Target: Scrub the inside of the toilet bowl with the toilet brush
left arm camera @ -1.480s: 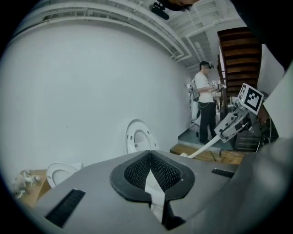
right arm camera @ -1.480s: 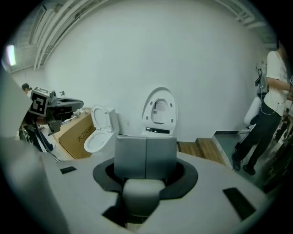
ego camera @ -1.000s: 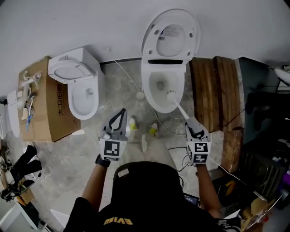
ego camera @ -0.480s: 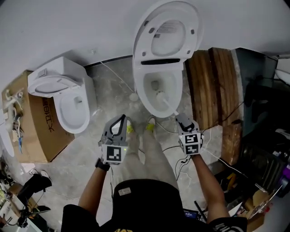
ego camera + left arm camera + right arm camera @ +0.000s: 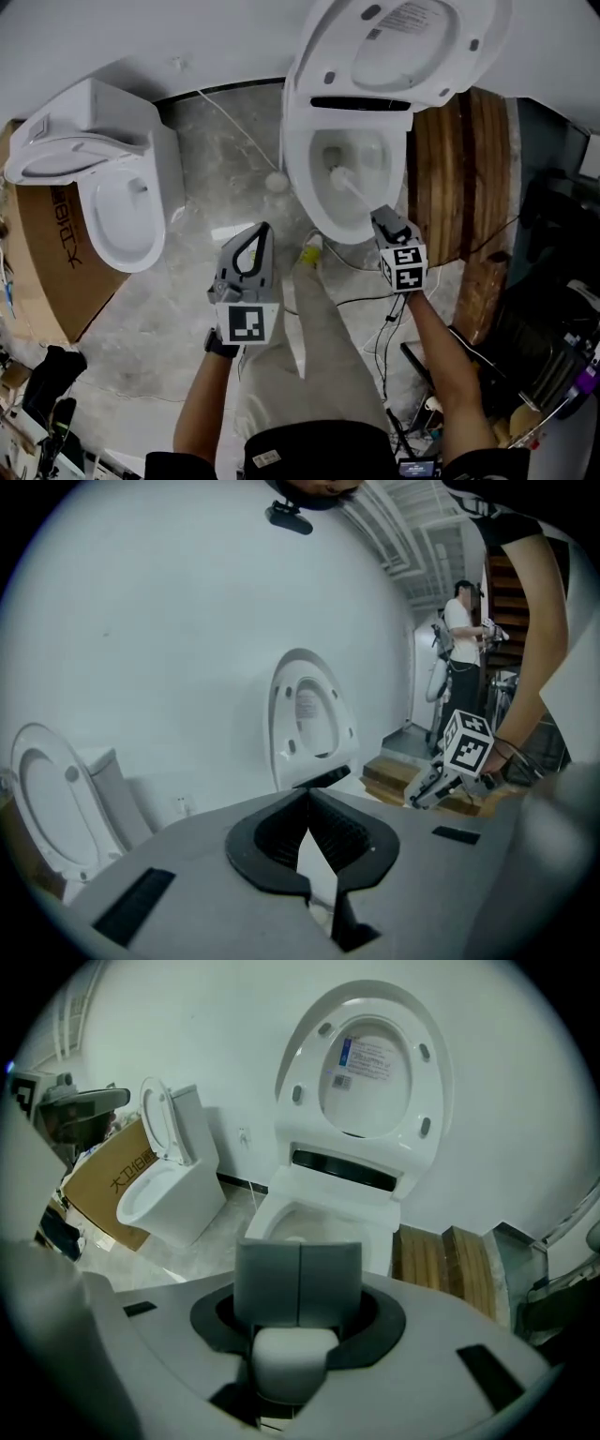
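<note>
Your right tool (image 5: 379, 216) clamped on toilet brush (image 5: 356, 192) handle, brush head inside toilet bowl (image 5: 298, 178); your left tool (image 5: 262, 230) jaws together, empty, left of toilet bowl

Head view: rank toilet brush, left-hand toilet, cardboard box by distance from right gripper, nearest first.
1. The toilet brush, clamped in the right gripper's jaws, head in the toilet bowl.
2. The second toilet, across the floor at left.
3. The cardboard box, far left, beyond that toilet.

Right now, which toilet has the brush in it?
The toilet beside the wooden steps: the toilet brush head sits in its bowl, held by the right claw. The toilet by the cardboard box has none.
</note>
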`<state>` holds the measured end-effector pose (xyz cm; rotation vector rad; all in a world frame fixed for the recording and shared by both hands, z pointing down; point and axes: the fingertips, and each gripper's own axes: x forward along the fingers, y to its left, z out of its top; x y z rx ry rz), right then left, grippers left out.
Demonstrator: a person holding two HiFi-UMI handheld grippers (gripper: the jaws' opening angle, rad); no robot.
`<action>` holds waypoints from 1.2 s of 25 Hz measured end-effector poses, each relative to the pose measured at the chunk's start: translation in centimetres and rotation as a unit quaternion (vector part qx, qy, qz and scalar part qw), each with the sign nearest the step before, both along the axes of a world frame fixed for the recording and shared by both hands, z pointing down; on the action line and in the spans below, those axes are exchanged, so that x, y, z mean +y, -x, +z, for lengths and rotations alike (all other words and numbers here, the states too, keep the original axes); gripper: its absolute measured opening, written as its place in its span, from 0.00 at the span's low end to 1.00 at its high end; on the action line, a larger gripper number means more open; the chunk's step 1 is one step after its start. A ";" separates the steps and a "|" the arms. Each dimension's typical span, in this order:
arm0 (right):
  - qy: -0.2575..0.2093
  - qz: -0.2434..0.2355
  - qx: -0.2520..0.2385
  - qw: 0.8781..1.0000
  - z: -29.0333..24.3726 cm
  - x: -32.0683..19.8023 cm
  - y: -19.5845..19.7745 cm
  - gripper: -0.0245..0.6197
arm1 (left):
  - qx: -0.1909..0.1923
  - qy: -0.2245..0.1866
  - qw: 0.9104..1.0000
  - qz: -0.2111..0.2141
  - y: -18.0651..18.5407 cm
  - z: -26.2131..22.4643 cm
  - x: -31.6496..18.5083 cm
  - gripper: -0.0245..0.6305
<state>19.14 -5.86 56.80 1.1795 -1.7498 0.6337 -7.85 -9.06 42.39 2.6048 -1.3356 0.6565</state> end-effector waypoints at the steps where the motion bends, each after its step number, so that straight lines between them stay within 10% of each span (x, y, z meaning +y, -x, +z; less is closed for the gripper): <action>1: -0.003 -0.001 -0.004 1.000 1.0 -0.6 0.3 0.29 | 0.006 0.004 1.000 -0.006 0.1 1.0 -0.2 0.07; 30: -0.043 -0.013 -0.050 0.998 10.1 -9.5 5.3 0.29 | 0.022 0.051 0.998 0.026 -2.9 10.2 -1.3 0.07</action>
